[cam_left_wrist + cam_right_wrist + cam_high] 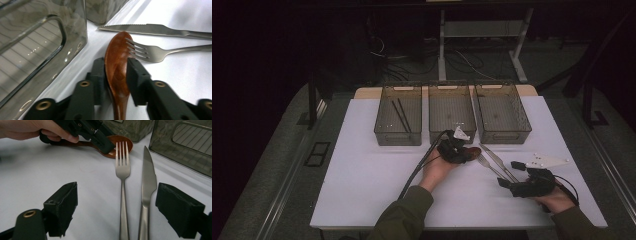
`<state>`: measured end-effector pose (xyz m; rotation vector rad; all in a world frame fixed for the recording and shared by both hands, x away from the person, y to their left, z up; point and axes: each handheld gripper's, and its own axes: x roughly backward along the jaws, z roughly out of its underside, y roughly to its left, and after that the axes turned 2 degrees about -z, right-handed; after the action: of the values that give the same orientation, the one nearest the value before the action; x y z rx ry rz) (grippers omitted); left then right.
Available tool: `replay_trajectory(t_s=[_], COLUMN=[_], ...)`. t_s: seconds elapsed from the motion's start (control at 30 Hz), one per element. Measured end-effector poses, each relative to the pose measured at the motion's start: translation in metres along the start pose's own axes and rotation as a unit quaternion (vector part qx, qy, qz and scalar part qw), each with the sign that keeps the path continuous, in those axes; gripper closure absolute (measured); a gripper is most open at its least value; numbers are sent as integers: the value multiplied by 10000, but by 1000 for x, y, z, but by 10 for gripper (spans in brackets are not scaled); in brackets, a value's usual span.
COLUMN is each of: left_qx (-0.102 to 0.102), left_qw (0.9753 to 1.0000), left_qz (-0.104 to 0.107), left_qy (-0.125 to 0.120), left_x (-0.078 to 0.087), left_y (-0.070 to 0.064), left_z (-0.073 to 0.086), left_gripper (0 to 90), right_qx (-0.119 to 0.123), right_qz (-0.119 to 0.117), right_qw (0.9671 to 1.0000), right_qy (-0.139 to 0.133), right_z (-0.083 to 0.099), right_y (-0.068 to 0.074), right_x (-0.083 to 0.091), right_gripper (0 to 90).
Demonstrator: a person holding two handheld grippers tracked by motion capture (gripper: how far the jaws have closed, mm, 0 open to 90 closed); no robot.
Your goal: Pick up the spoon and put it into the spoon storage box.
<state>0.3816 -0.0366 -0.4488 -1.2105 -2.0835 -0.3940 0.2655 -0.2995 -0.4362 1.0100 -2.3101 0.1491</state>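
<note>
The wooden spoon (117, 67) is lying between the left gripper (116, 71)'s narrowed jaws, which are closing on its neck, bowl pointing away toward the fork (150, 52) and knife (155, 29). The right gripper (115, 210) is hanging wide open around those two handles.

White table (372, 175): three grey bins (452, 117) along far edge; wooden spoon (117, 60), fork (122, 172), knife (147, 180) near middle.

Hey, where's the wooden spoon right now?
In the high view the wooden spoon lies on the white table just in front of the middle bin, clamped in the left gripper, its bowl touching the fork tines.
</note>
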Motion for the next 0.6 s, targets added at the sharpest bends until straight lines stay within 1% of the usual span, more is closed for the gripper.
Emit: replay_trajectory(t_s=[0.07, 0.1, 0.13, 0.17, 0.2, 0.3, 0.47, 0.57, 0.6], left_qx=[-7, -49, -42, 11, -35, 9, -48, -183, -173], left_qw=[10000, 10000, 10000, 10000, 10000, 9999, 9999, 9993, 9991], left_qz=[-23, -32, -26, -18, -11, 16, -85, -295, -336], left_qy=[-30, -12, -23, -60, -66, -106, -128, -122, -166], left_x=[1, 2, 2, 3, 3, 5, 5, 6, 6], left_y=[-1, -1, -2, -2, -2, -3, -6, -7, -8], left_z=[-1, -1, -1, -2, -2, -3, -4, -5, -5], left_gripper=[746, 761, 772, 783, 794, 830, 844, 845, 846], right_qx=[-1, 1, -3, -3, -2, -4, -6, -13, -11], right_qz=[-3, 0, -4, 3, 2, 6, 5, 4, 3], right_qw=[10000, 10000, 10000, 10000, 10000, 10000, 10000, 10000, 10000], right_qy=[2, 1, -4, -7, -7, -6, -10, -5, -5], right_z=[0, 0, 0, 0, 0, 0, 0, 0, 0], right_y=[0, 0, 0, 0, 0, 0, 0, 0, 0], right_x=[0, 0, 0, 0, 0, 0, 0, 1, 1], right_gripper=[182, 182, 182, 182, 182, 182, 182, 182, 182])
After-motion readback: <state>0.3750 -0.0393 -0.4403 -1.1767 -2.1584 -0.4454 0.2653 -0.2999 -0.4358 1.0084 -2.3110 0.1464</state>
